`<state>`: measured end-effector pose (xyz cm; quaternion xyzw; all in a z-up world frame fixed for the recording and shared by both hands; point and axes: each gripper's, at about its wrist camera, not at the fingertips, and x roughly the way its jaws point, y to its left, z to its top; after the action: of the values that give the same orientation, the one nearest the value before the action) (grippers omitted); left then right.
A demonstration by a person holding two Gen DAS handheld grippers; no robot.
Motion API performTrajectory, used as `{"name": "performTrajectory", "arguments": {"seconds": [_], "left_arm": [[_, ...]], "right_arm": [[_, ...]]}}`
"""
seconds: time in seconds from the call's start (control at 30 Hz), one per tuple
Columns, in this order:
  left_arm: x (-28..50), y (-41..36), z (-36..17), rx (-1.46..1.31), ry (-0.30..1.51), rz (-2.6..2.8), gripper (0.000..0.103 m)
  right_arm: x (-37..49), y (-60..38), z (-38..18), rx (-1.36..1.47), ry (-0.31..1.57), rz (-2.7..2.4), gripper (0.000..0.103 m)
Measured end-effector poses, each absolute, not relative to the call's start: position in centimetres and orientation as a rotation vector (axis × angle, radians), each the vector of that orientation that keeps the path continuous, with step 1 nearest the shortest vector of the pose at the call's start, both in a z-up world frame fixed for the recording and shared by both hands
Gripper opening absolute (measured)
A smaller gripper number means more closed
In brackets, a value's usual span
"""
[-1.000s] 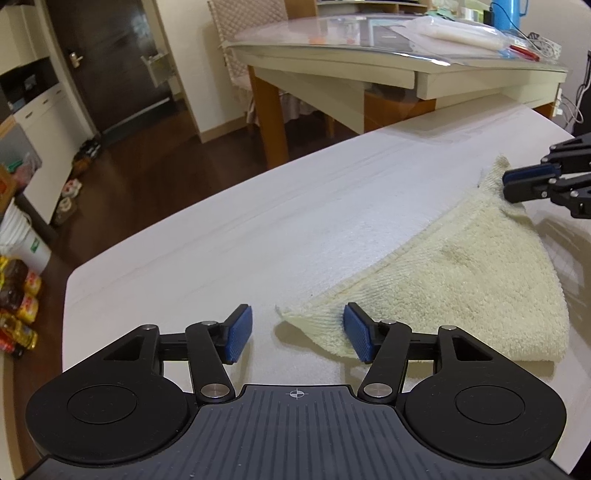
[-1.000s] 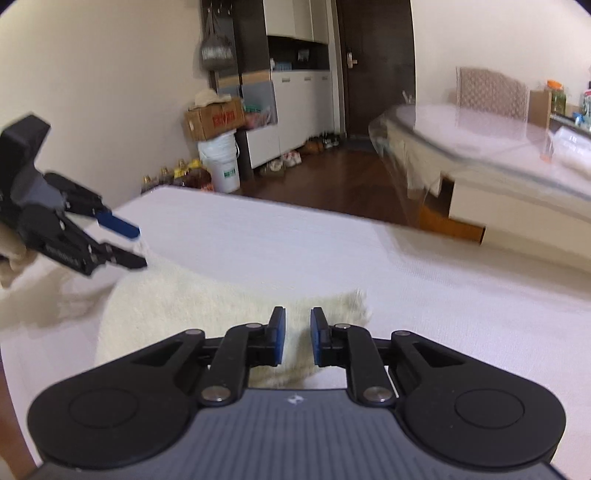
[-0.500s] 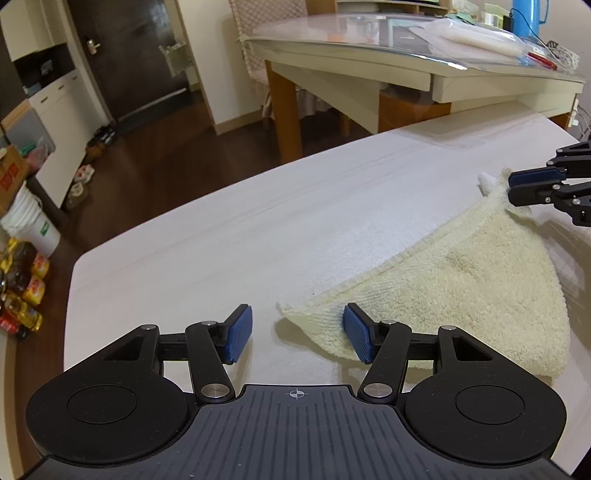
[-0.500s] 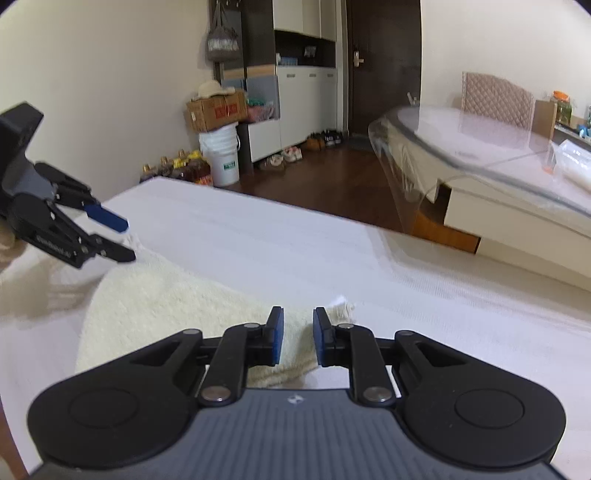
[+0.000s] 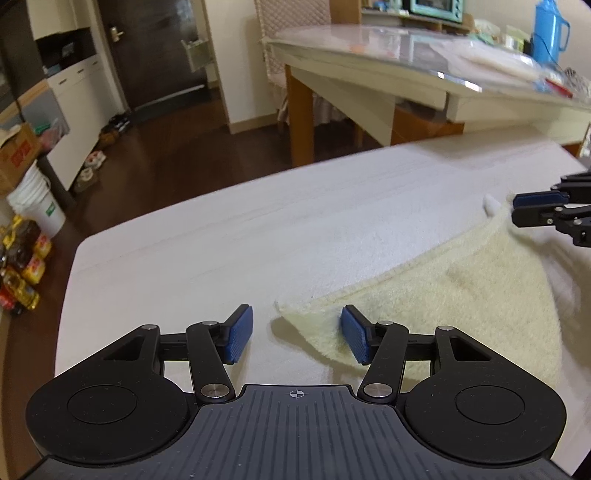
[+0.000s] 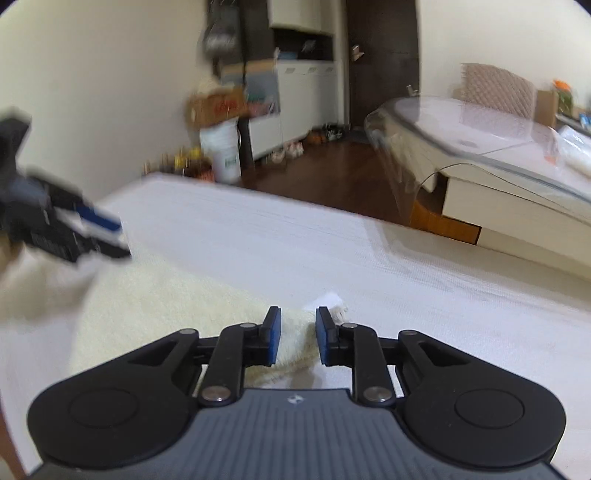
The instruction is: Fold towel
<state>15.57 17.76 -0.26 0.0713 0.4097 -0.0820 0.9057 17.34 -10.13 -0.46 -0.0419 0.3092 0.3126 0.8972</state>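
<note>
A cream terry towel (image 5: 461, 288) lies folded on the white table (image 5: 258, 236). My left gripper (image 5: 297, 334) is open, with one towel corner lying between its blue pads. My right gripper (image 6: 297, 334) is open, its pads a small way apart on either side of the opposite towel corner (image 6: 295, 332), which has a white tag (image 6: 332, 301) beside it. The right gripper also shows at the right edge of the left wrist view (image 5: 546, 216). The left gripper shows blurred at the left of the right wrist view (image 6: 74, 236).
A dining table (image 5: 424, 85) with a glass top stands beyond the work table, with a blue jug (image 5: 548, 31) on it. A white bucket (image 5: 35, 206), bottles (image 5: 22, 266) and a cardboard box (image 5: 16, 158) stand on the dark floor at left.
My right gripper has opened a little from its near-shut stance and released the towel corner. Both cameras have risen and tilted slightly. The left gripper stays open.
</note>
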Motion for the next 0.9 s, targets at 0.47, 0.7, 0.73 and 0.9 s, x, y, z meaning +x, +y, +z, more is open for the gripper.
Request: {"name": "performTrajectory", "arguments": {"seconds": [0.47,0.7,0.73,0.9], "left_arm": [[14.7,16.7,-1.6,0.175,0.824,-0.093,0.061],[14.1,16.3,-1.8,0.156,0.825,-0.097,0.054],[14.0,16.3,-1.8,0.15,0.826,-0.099,0.054],[13.7,15.9,-1.9,0.142,0.819,-0.113,0.054]], "right_arm": [[17.8,-8.7,-1.3,-0.333,0.597,0.654,0.027],[16.9,-8.7,-1.6,-0.416,0.577,0.638,0.026],[16.8,-8.9,-1.6,-0.415,0.577,0.637,0.026],[17.0,-10.2,-1.5,-0.39,0.584,0.636,0.028]]}}
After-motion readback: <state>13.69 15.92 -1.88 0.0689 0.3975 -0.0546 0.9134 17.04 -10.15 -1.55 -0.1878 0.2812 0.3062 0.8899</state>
